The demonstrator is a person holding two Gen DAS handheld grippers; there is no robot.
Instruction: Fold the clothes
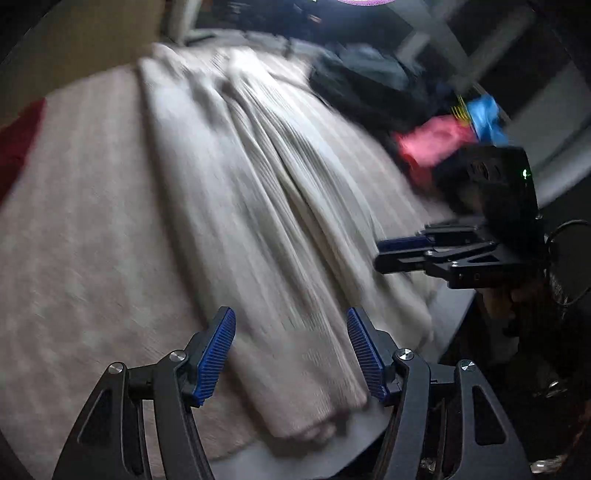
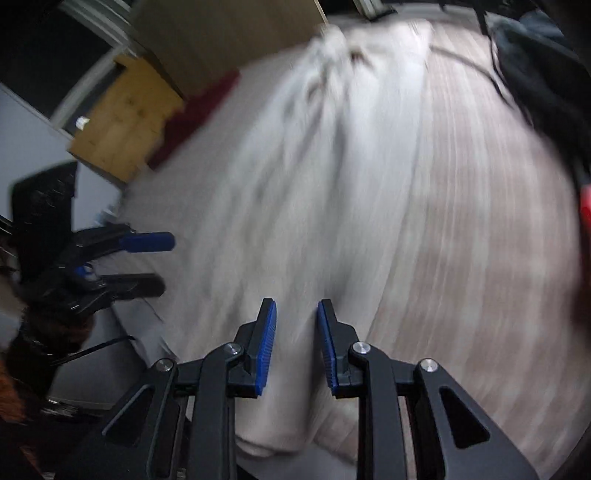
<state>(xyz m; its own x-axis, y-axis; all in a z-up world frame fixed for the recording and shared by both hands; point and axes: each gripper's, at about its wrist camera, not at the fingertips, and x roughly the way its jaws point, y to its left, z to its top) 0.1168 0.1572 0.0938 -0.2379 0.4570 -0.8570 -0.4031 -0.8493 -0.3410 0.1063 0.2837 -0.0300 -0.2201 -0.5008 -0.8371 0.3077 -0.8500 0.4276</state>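
We see a pale beige-grey covered surface (image 1: 85,229) filling most of both views, heavily blurred, and the light is dim and cool. In the right wrist view, at about ten o'clock, a light wooden cabinet (image 2: 125,114) stands beside a brown panel (image 2: 229,40) and a pale grey wall (image 2: 26,129). In the left wrist view, from twelve to two o'clock, we make out dark surroundings crossed by pale grey frame bars (image 1: 439,33).
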